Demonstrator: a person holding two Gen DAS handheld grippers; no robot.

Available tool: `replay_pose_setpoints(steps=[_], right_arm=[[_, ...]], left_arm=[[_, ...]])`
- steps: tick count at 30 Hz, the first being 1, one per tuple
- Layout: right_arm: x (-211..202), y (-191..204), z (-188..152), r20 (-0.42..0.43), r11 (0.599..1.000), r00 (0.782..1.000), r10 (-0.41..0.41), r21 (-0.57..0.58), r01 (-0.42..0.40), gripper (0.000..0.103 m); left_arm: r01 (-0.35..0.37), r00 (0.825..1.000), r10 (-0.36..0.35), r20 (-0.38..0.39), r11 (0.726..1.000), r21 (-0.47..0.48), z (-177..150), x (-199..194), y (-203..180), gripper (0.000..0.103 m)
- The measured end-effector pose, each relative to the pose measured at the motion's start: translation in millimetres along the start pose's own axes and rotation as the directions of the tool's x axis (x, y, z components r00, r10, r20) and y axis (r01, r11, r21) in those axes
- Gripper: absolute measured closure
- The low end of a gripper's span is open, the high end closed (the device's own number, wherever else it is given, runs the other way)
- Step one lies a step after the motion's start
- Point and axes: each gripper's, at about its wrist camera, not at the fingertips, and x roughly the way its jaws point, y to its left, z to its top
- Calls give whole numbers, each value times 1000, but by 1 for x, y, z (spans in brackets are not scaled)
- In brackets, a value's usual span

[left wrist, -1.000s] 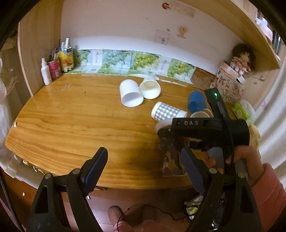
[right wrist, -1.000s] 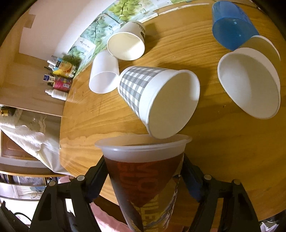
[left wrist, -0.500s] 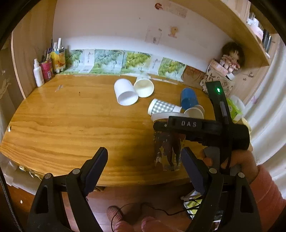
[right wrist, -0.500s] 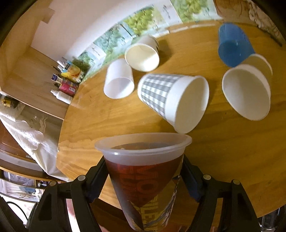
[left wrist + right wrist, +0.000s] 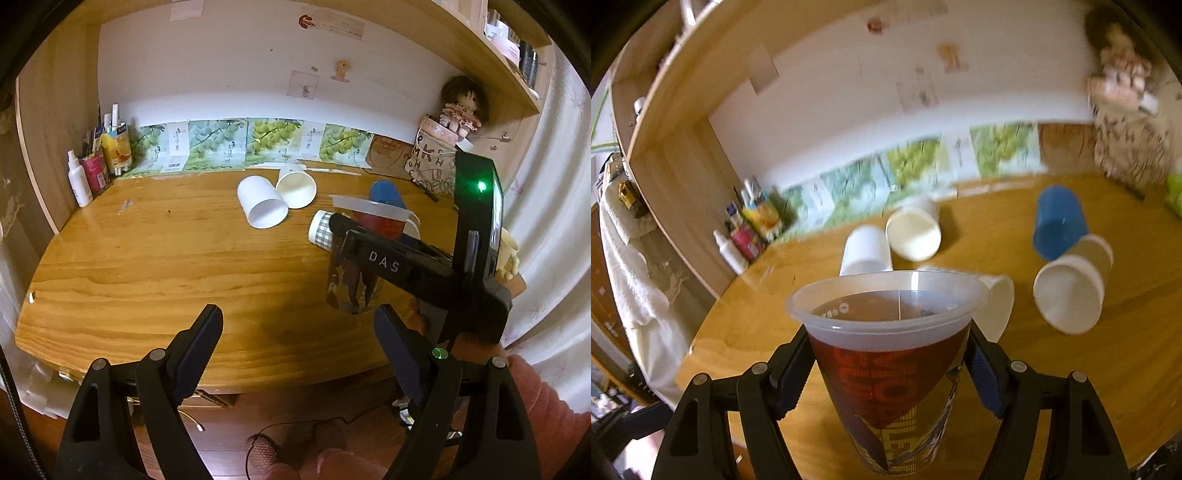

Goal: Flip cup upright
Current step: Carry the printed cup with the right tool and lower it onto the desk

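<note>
- My right gripper is clamped on the translucent printed plastic cup, mouth up, near the front edge of the wooden table.
- Just behind it lies a grey checked paper cup; farther back lie a white cup, a cream cup and a blue cup.
- My left gripper is wide open and empty, over the bare front-left tabletop.

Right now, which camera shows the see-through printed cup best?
The right wrist view. The printed plastic cup fills the middle, mouth up, with the right gripper shut on its sides. In the left wrist view the same cup is farther off and partly hidden behind the right gripper's black body, above the wooden table.
</note>
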Motion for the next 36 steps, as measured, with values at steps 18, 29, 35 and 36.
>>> replay_pose_setpoints(steps=[18,29,35,36], right_arm=[[-3,48,-58,382,956,919,-100,-219,195,27],[8,53,-82,423,940,899,-114,-247,235,26],[4,48,-82,403,951,908,-112,-221,215,26],[3,46,-82,396,953,910,-119,-211,216,26]], left_arm=[[-149,988,149,28,989,2,6,-9,52,17],[-181,983,181,18,983,11,8,-6,63,17],[-140,990,139,16,989,44,8,-5,53,17],[-134,991,134,17,990,48,8,-5,52,17]])
